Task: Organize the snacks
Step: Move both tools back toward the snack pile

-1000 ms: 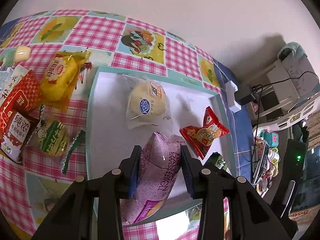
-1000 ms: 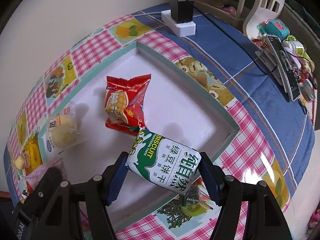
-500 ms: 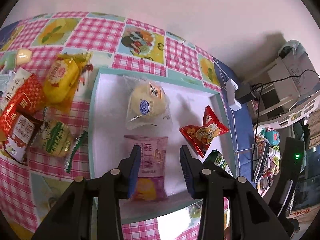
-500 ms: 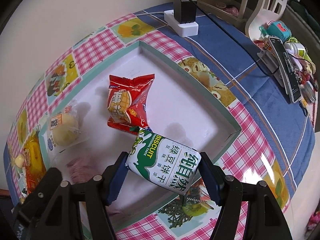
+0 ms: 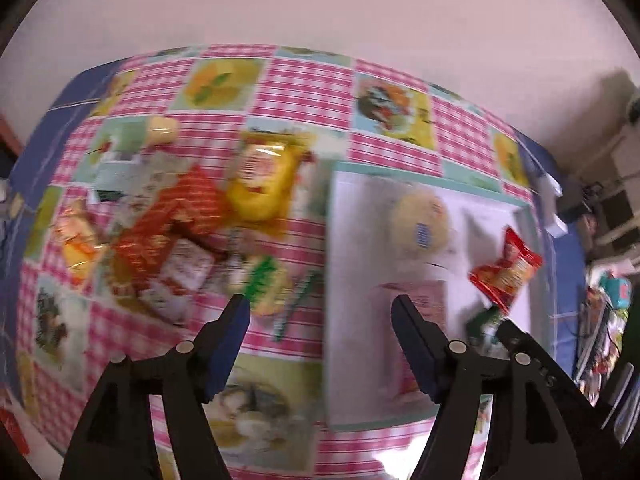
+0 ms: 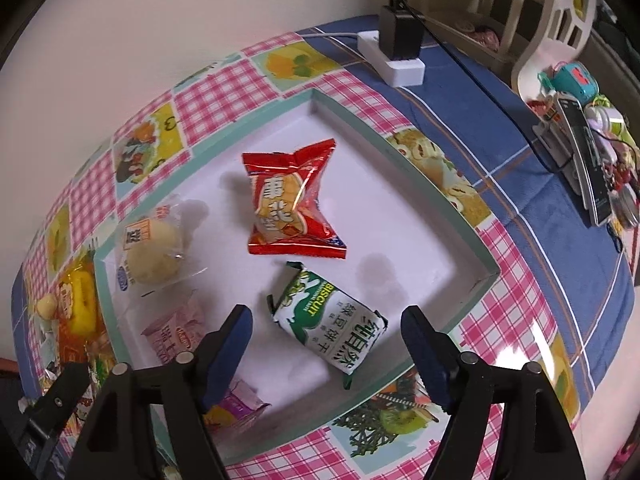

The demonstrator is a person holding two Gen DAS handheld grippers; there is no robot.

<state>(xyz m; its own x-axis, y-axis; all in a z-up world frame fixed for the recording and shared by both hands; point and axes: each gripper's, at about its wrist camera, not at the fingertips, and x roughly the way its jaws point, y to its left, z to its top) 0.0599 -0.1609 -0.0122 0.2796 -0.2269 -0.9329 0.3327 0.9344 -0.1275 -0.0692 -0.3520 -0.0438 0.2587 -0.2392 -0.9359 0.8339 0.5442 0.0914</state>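
A white tray with a teal rim holds a red snack bag, a clear-wrapped yellow bun, a pink Swiss roll pack and a green-and-white biscuit pack. My right gripper is open and empty, its jaws either side of the biscuit pack lying in the tray. My left gripper is open and empty, above the tablecloth at the tray's left rim. Left of it lies a blurred pile of loose snacks, with a yellow pack on top.
A checked pink cloth covers the table. A white power strip with a black adapter sits behind the tray. A rack with a remote and small clutter stands on the blue cloth at the right.
My right gripper opened and let the biscuit pack drop into the tray. My left gripper opened wider and swung left, away from the Swiss roll pack toward the loose snacks.
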